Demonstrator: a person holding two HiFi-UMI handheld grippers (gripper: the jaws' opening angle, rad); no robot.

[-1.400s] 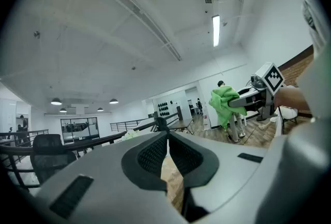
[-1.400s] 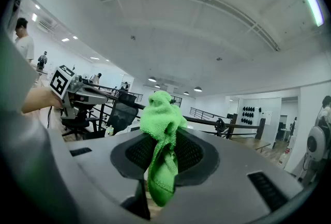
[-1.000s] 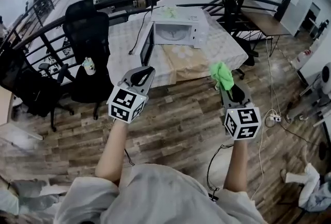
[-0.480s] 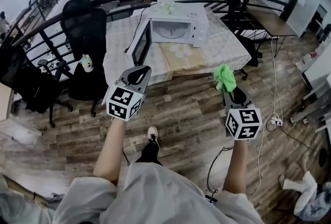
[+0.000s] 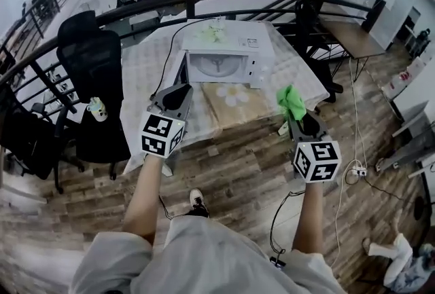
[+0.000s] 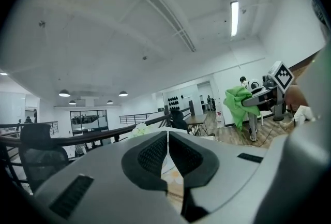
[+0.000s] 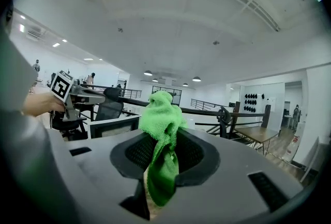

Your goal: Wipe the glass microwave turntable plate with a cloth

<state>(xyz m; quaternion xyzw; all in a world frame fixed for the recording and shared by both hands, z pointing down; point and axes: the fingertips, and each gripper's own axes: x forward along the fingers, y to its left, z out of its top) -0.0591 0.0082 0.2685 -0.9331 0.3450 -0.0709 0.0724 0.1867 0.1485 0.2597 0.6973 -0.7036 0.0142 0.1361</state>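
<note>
My left claw [image 5: 178, 91] is shut and empty, held short of the microwave's [image 5: 255, 48] left side. I have walked closer. The bench [image 5: 143, 65] and microwave now lie just ahead, so I judge reaching in comes next. The microwave door stands open, and the glass turntable plate [image 5: 218, 67] seems to sit inside, not yet wiped. Short of the microwave's right side, my right claw [image 5: 297, 119] is clamped on the green cloth [image 5: 292, 100].

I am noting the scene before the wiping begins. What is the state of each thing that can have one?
White box-shaped microwave oven: door open, swung to its left.
Left gripper: shut, nothing between the jaws.
Right gripper: shut on the cloth.
Bright green fluffy cloth: pinched, bunched above the jaws.
</note>
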